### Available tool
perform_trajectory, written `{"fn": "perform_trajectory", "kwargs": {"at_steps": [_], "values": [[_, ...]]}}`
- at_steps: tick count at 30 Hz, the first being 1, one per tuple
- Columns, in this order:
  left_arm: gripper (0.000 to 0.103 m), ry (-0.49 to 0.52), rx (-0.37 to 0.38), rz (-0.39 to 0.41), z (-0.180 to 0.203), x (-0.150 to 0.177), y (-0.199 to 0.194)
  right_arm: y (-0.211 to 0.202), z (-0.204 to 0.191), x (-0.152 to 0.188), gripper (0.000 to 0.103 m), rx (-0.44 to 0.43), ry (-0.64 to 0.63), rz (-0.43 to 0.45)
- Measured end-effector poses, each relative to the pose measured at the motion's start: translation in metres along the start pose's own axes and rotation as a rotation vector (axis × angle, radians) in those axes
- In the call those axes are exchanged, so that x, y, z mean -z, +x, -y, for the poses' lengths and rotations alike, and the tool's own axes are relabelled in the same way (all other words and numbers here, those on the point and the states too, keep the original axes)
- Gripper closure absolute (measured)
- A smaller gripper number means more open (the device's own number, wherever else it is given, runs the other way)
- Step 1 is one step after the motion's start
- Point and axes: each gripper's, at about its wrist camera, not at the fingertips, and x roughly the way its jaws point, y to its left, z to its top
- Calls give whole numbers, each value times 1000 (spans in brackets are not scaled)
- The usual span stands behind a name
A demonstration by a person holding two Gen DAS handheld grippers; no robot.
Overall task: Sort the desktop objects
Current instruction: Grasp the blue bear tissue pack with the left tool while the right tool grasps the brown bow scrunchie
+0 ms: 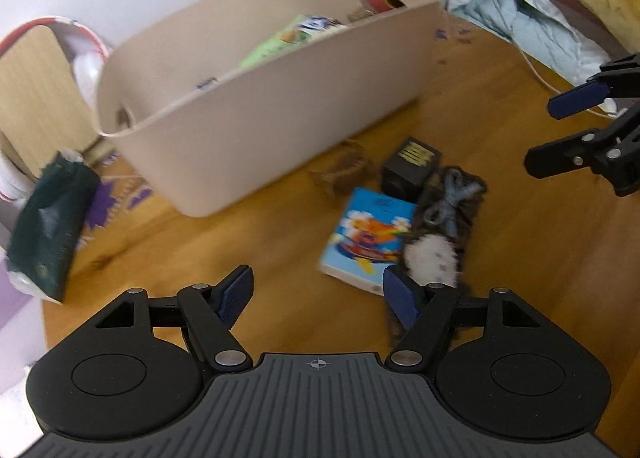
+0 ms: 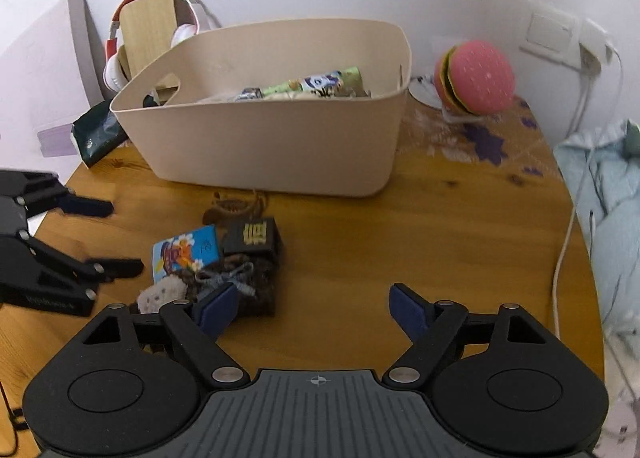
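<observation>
On the table [image 2: 400, 242], just before the bin [image 2: 280, 145], a card box [image 1: 370, 236], black box [image 1: 412, 165] and pouch [image 1: 444, 225] lie touching, unsorted. Both grippers, left [image 1: 316, 290] and right [image 2: 312, 308], hover spread and empty, probably choosing a pick.

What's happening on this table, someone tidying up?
Yes. A person holds a gripper in each hand and is sorting small things into the beige bin, which already holds some packets. The left gripper and right gripper are both open and empty, above the wooden table. Still outside the bin, in a cluster: a blue card box, a black box, a dark pouch with a bow and a fluffy white thing.
</observation>
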Motion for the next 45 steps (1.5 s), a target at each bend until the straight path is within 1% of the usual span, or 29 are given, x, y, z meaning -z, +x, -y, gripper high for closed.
{"fn": "perform_trajectory", "kwargs": {"at_steps": [4, 15, 18, 22, 25, 28, 32, 35, 40, 41, 42, 43, 44, 45], "values": [[30, 50, 11, 3, 19, 0, 2, 1, -1, 7, 18, 2, 18, -14], [30, 35, 49, 13, 55, -20, 10, 4, -3, 15, 18, -14, 39, -56], [30, 50, 49, 26, 61, -21, 9, 6, -5, 14, 17, -17, 54, -61], [30, 84, -10, 52, 54, -20, 4, 13, -5, 11, 16, -17, 90, -85], [30, 88, -39, 30, 38, -20, 7, 22, -6, 9, 15, -28, 115, -107], [30, 103, -21, -12, 27, -24, 16, 30, -12, 8, 15, -29, 104, -125], [30, 165, -14, -47, 22, -28, 31, 41, -19, 8, 15, -22, 82, -158], [29, 160, 9, -70, 19, -32, 40, 50, -21, 9, 15, -8, 83, -187], [30, 162, 33, -64, 20, -38, 46, 59, -22, 9, 16, 23, 89, -196], [31, 146, 49, -70, 18, -39, 47, 60, -21, 9, 19, 31, 92, -195], [36, 124, 69, -74, 16, -39, 48, 61, -19, 9, 24, 32, 92, -199], [44, 105, 86, -74, 14, -39, 48, 62, -18, 10, 28, 37, 85, -199], [47, 88, 103, -76, 13, -39, 48, 62, -20, 10, 40, 50, 62, -193], [50, 76, 113, -77, 12, -38, 47, 61, -21, 10, 50, 61, 36, -188]]}}
